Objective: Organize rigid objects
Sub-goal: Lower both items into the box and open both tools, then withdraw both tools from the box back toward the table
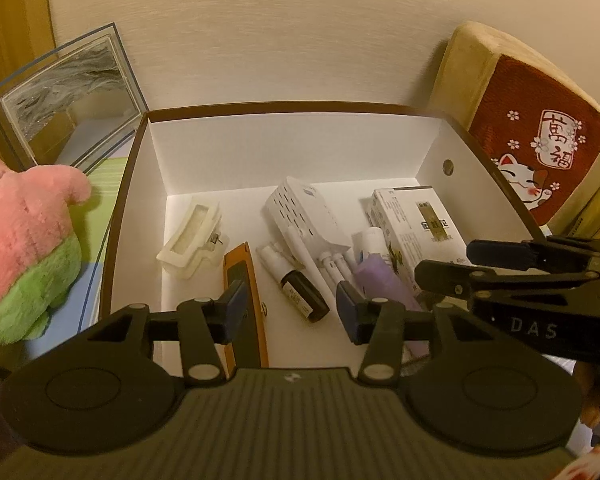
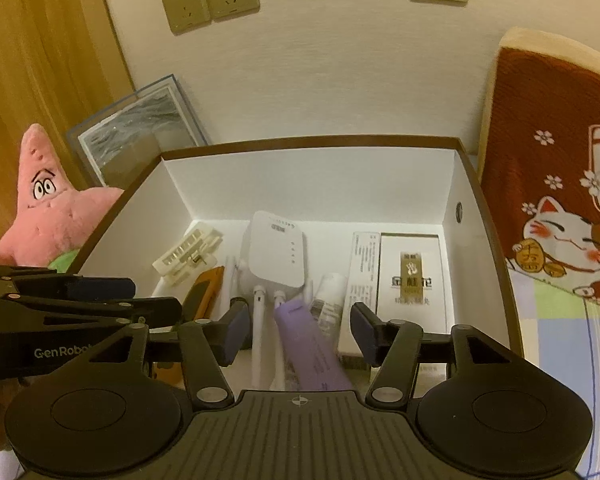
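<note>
A: How far along is the tidying?

B: Well on, I'd judge. The box [image 1: 284, 144] already holds a clip [image 1: 191, 236], a knife [image 1: 246, 300], a router [image 2: 275, 248], a dark bottle [image 1: 300, 292], a white bottle [image 2: 332, 300], a purple tube [image 2: 308, 344] and a carton [image 2: 412, 280], all lying on its floor.

A: Anything in the grippers?

B: No. The left hand-held gripper [image 1: 292, 308] has its jaws spread above the knife and the dark bottle, pinching nothing. The right hand-held gripper [image 2: 298, 328] is spread too, over the purple tube and the router's antennas, with no pad pressing on either.

A: So what's left?

B: Hard to say. Outside the box I only see a plush star [image 2: 48, 208], a framed picture [image 2: 136, 128] and a cushion [image 2: 552, 184], none of them plainly rigid clutter to sort. Inside, things lie at odd angles: the tube leans across the antennas and the white bottle. If neatness counts, straightening those would be the remaining work.

A: And nothing waiting nearby?

B: None that shows in either view.
</note>
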